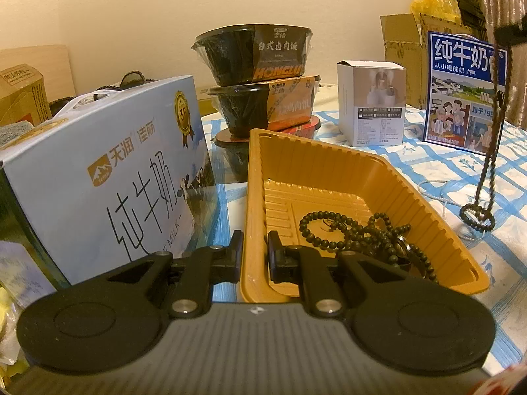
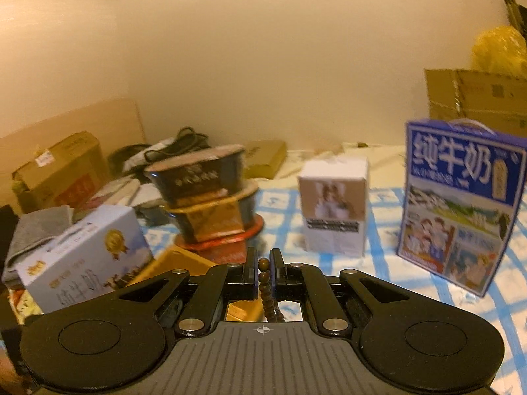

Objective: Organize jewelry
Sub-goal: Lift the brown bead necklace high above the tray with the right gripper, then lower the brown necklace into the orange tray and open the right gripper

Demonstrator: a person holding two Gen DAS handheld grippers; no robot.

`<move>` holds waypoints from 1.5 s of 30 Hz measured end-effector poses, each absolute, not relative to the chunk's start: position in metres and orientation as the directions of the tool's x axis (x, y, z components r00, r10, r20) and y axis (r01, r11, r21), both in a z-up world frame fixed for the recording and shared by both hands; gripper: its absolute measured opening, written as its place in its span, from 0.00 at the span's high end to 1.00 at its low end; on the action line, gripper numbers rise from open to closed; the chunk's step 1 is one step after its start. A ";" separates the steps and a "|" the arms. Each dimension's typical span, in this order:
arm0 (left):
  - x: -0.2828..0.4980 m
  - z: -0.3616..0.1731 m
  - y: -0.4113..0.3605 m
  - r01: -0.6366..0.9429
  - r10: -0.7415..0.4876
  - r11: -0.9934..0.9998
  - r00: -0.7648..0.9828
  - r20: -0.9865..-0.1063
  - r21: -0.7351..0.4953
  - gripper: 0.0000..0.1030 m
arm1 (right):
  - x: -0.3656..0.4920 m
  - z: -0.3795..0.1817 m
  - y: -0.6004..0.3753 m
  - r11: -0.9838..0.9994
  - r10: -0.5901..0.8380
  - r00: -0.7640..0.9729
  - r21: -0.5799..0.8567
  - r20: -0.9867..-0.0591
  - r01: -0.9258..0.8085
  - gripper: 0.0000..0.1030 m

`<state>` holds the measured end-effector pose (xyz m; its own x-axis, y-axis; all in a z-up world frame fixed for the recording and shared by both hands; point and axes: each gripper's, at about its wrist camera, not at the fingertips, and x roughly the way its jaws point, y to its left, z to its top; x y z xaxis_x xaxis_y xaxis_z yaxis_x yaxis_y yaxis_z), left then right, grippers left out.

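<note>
My right gripper (image 2: 263, 275) is clamped on a brown bead strand (image 2: 266, 288); it dangles to the checked cloth (image 1: 513, 181), bottom loop resting beside the tray. My left gripper (image 1: 255, 253) pinches the near rim of the yellow tray (image 1: 296, 168). More dark bead strings (image 1: 362, 230) lie inside. Pale milk carton (image 1: 108, 177) just left.

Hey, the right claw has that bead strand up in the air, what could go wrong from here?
1. The right claw pinches the strand on only a bead or two, so it might slip out.
2. Its lower loop lies on the tablecloth outside the tray and may snag on the rim when carried across.
3. The left claw straddles the tray wall; a tug might tip the beads inside.
</note>
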<state>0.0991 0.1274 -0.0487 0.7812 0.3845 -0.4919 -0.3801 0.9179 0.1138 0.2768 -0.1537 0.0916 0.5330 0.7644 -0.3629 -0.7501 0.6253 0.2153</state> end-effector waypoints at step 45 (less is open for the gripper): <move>0.100 -0.047 0.127 -0.389 0.377 0.917 0.786 -0.490 0.083 0.88 | 0.255 -0.034 -0.018 0.458 0.817 0.147 0.473 -0.557 -0.753 0.93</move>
<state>0.0997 0.1274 -0.0468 0.7856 0.3774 -0.4903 -0.3891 0.9175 0.0828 0.2547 -0.0179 -0.0344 0.1466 0.8172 -0.5574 -0.7527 0.4578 0.4732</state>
